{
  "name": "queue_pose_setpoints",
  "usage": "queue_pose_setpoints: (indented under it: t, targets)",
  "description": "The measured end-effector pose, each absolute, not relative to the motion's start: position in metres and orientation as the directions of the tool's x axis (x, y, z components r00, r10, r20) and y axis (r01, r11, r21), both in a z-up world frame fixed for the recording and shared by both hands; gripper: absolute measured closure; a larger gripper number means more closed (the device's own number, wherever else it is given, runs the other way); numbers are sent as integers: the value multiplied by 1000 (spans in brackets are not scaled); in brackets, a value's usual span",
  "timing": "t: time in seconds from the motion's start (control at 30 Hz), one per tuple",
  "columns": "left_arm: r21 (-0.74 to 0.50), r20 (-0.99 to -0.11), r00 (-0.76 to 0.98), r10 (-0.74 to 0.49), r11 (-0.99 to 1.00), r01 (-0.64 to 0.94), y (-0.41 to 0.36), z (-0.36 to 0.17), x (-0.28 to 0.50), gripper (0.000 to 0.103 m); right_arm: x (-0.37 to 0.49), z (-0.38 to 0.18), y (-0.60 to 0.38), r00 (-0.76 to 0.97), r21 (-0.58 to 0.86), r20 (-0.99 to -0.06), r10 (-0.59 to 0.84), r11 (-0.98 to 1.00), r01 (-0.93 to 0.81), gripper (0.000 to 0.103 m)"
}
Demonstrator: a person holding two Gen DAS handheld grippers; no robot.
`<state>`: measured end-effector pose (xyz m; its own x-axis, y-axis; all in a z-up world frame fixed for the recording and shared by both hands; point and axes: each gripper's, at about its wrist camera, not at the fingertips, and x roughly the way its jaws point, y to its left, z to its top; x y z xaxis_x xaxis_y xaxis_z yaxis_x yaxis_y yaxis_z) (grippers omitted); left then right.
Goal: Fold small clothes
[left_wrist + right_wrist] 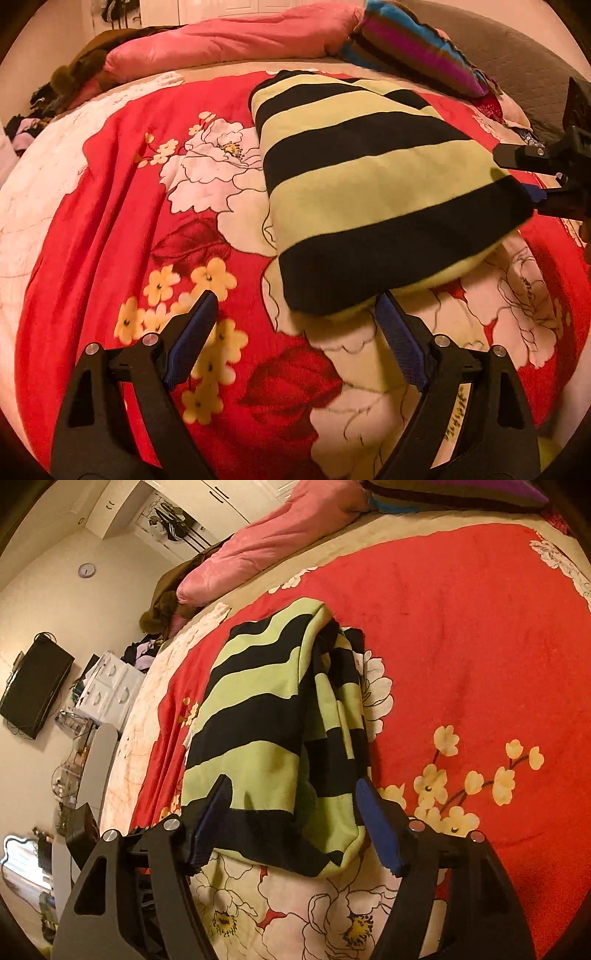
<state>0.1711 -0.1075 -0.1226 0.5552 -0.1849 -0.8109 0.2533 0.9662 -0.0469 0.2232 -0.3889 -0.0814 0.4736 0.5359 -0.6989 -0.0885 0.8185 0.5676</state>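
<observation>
Both the left hand-held gripper [295, 317] and right hand-held gripper [291, 797] are let go; snagging the striped top [369, 184] could undo its fold on the bed [110, 221]

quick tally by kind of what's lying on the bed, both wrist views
Striped garment: 1, green and black, folded
Red floral bedspread: 1
Pink pillow: 1
Multicolour striped cushion: 1
Brown bundle beside the pink pillow: 1, kind unclear
Total: 5
</observation>
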Motion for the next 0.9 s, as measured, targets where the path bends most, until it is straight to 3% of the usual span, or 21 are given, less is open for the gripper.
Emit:
queue_pose_setpoints:
  t: [0.13,0.2,0.23,0.27,0.3,0.47,0.5,0.67,0.9]
  targets:
    - [-132,-802,541,-253,959,252,-101,-123,174,52,224,-84,-388,461,549,-719,521,831,-83,34]
    - [-144,-790,547,-275,952,271,-103,-117,170,74,226,-93,-385,430,537,-745,509,841,-65,36]
    - [-134,-783,557,-277,950,283,-105,-114,168,77,228,-97,-382,420,536,-750,510,842,-66,56]
    - [-118,-778,567,-269,950,289,-107,-111,167,78,228,-99,-379,413,534,-753,512,843,-73,81]
    - [-100,-771,581,-262,950,296,-108,-107,164,78,228,-97,-373,412,535,-745,524,839,-99,87]
    - [-153,-753,600,-270,959,240,-87,-102,167,79,217,-53,-355,516,500,-661,544,833,-237,91]
    - [-170,-755,595,-276,958,229,-83,-104,170,75,219,-53,-355,519,500,-658,546,832,-242,91]
    - [-139,-773,575,-268,956,258,-93,-110,168,70,228,-90,-368,489,453,-743,457,881,-135,92]
    - [-158,-790,547,-277,954,255,-93,-117,170,65,216,-107,-368,514,404,-753,412,905,-133,91]
